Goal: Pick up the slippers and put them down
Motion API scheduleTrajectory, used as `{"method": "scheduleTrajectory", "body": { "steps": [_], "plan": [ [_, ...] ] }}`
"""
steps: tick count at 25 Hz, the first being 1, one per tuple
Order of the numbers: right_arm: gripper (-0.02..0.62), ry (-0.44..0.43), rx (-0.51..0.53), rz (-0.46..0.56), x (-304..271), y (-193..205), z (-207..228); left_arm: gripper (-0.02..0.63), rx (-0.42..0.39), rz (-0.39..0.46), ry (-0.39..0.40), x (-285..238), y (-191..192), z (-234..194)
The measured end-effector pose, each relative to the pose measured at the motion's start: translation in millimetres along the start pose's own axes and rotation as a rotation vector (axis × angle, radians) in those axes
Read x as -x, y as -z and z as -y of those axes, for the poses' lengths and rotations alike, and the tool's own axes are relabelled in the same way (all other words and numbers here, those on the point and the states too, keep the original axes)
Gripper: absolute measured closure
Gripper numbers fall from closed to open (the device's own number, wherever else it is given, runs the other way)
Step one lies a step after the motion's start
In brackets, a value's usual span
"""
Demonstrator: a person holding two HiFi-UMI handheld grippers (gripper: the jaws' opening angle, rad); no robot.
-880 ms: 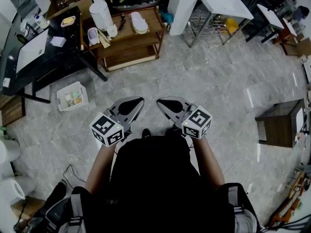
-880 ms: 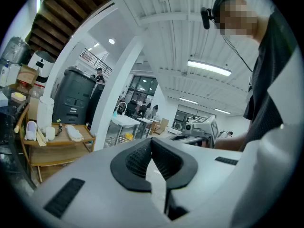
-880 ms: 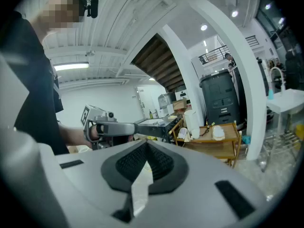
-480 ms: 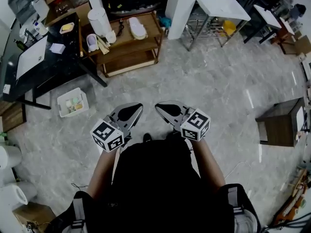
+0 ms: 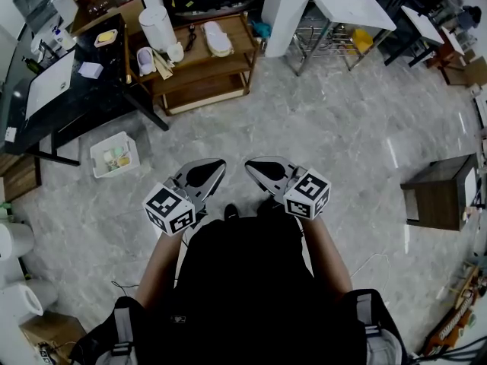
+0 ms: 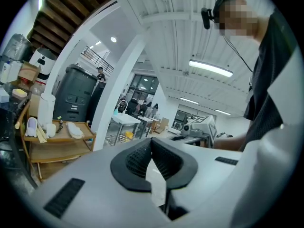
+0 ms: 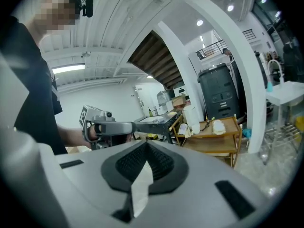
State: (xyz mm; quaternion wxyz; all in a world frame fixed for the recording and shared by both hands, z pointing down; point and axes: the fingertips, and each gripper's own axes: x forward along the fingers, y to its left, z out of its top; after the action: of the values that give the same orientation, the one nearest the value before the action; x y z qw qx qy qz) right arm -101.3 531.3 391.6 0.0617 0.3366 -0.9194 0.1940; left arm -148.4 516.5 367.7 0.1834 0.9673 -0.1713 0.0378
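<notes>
Both tools are held close in front of the person's waist, side by side and roughly level, aimed at the far side of the room. This looks like a carrying stance and not a reach. The left gripper (image 5: 211,166) has its fingers pressed together with nothing between them, as its own view (image 6: 151,144) shows. The right gripper (image 5: 256,164) is the same: fingers closed, empty (image 7: 145,145).

The slippers are well apart from both tools, on the top level of a wooden shelf unit (image 5: 199,78) at the far left of the floor. A pale slipper (image 5: 218,38) lies flat near the right end of that level. A second slipper-like thing with a lilac lining (image 5: 144,58) sits near the left end, beside a white cylinder (image 5: 158,25). Lying loose on an open level, they should be easy to pinch by the edge, I'd judge. The pick-up has not yet begun.

Counted: two grippers, both empty. There are two slipper-like things, though the pale one may be a stacked pair, too small to tell. There is one shelf unit with three levels, and one white basket (image 5: 97,158) on the floor near it.
</notes>
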Motion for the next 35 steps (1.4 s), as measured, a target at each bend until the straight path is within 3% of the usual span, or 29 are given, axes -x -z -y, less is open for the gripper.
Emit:
{"method": "scheduleTrajectory", "body": {
  "steps": [20,35],
  "plan": [
    [0.588,-0.135,-0.044,-0.033,14,-15,72,0.595,0.011,-0.024,-0.106,-72,-20,-14],
    [0.588,-0.293,0.051,-0.115,39,-27,137,0.595,0.015,0.01,-0.275,-136,-34,-23]
  ]
}}
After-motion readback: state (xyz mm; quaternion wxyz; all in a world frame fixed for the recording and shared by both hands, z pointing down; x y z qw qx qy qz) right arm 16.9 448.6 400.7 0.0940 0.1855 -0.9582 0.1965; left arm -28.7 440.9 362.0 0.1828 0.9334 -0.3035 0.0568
